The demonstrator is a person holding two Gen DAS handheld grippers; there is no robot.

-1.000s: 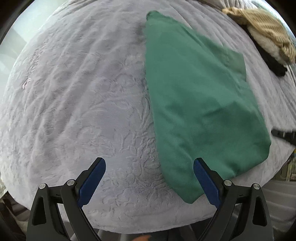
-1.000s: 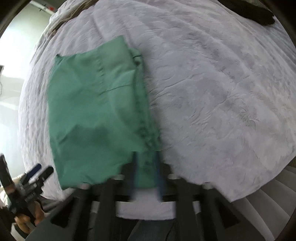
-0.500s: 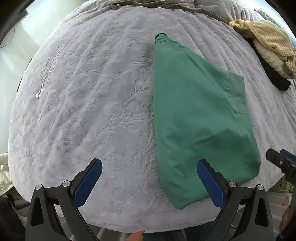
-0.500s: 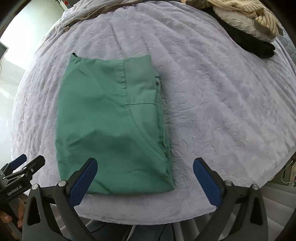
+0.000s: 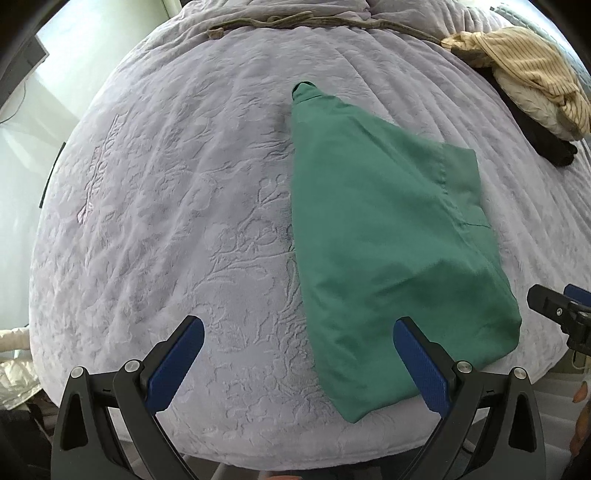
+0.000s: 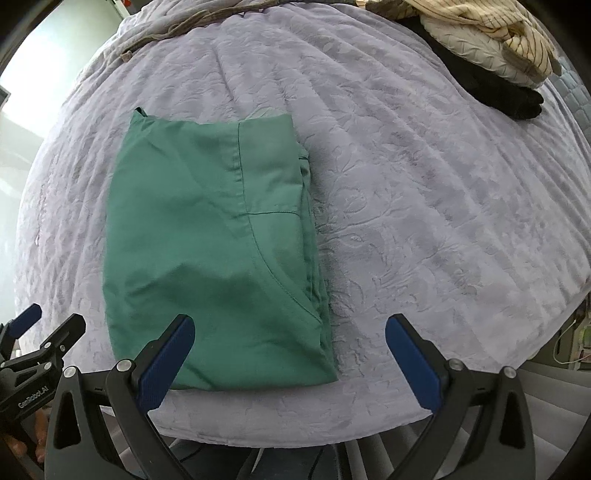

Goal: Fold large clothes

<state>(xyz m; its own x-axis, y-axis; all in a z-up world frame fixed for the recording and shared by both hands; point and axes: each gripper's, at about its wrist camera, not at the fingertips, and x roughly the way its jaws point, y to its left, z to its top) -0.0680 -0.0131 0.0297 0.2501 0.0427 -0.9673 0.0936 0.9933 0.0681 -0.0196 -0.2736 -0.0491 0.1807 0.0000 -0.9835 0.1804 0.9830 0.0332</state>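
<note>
A green garment (image 5: 388, 236) lies folded into a flat rectangle on the lavender bedspread (image 5: 184, 206), near the front edge. In the right wrist view the green garment (image 6: 210, 251) shows a seam and pocket line. My left gripper (image 5: 299, 354) is open and empty, held back above the bed's front edge, its right finger over the garment's near corner. My right gripper (image 6: 288, 350) is open and empty, above the garment's near right edge. Each gripper shows at the other view's edge: the right gripper (image 5: 561, 314), the left gripper (image 6: 33, 343).
A pile of cream, striped yellow and black clothes (image 5: 532, 92) lies at the far right of the bed; the pile also shows in the right wrist view (image 6: 491, 48). A drab cord-like strip (image 5: 295, 22) runs along the far edge. The bedspread's front edge drops off just below the grippers.
My right gripper has let go of the garment's edge, opened and pulled back. Both grippers have drawn away from the bed, so more of it shows. The garment lies still.
</note>
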